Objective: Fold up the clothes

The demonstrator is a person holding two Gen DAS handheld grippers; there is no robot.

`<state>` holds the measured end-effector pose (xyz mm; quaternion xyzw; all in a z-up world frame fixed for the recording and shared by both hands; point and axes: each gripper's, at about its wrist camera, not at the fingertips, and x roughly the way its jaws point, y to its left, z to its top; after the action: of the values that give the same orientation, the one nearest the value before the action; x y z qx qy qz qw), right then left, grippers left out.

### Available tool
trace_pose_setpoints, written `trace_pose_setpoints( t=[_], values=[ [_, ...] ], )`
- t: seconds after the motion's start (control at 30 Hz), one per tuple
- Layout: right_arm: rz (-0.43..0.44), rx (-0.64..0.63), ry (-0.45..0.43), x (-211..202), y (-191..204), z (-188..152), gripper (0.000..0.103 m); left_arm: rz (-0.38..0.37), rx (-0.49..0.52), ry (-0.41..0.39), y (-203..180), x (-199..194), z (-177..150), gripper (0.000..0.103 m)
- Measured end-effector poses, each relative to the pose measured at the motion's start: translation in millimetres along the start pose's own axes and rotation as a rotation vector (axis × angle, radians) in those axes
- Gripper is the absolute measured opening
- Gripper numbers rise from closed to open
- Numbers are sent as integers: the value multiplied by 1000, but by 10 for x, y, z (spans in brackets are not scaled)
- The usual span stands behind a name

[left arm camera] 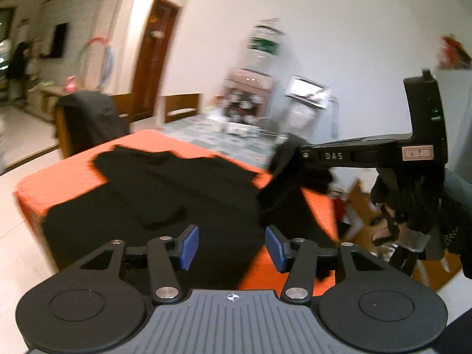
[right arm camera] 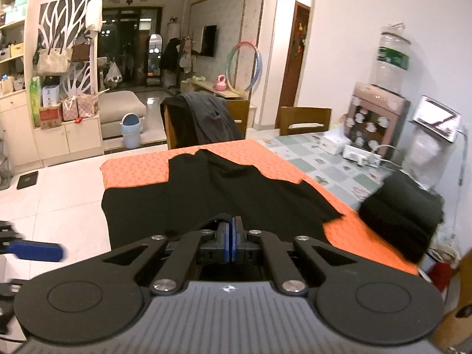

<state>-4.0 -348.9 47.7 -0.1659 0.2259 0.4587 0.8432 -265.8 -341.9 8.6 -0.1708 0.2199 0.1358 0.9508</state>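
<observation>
Lying spread across the orange tablecloth [right arm camera: 138, 171] is the black garment [right arm camera: 224, 194], apparently a T-shirt, its upper edge towards the far side of the table and its near part draped over the table's front edge on the left; a second dark bundle, the folded black pile [right arm camera: 401, 215], sits well apart at the right end of the table, partly over the edge.

The left gripper [left arm camera: 231, 247] hovers above the near part of the garment with its blue pads standing moderately apart and nothing between them; the fabric beneath is not touched by either pad. The right gripper [right arm camera: 233, 233] has its jaws closed flat together; in the right wrist view black cloth rises around the fingertips, and in the left wrist view a fold of black cloth hangs from its tip [left arm camera: 290, 162], so I judge that it is pinching a corner or sleeve of the garment, held up to the right of the spread body.

The cloth looks light, soft and limp; it will sag and crease wherever it is unsupported, and a single pinch will drag the rest along rather than lift it flat; it should not slip much on the textured tablecloth. The best hold seems to be at an edge or corner, with a matching hold for the empty left gripper on the near hem, so that the fold comes over evenly.
</observation>
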Motion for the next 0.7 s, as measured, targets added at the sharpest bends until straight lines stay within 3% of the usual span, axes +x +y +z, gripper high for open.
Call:
trace_pose_setpoints(
  t=[0.27,0.57,0.63,0.7],
  values=[
    [79,-17,97,1480,399,403,3,123,-75,64,879,199,257,64],
    [154,-6,256,2712,696,284,3,129,-31,158,1289,868,556,73],
    [150,1,280,2855,710,257,8,120,-20,173,1378,995,598,75],
    [144,10,319,2963,702,229,21,94,-13,200,1442,1156,631,75]
  ],
)
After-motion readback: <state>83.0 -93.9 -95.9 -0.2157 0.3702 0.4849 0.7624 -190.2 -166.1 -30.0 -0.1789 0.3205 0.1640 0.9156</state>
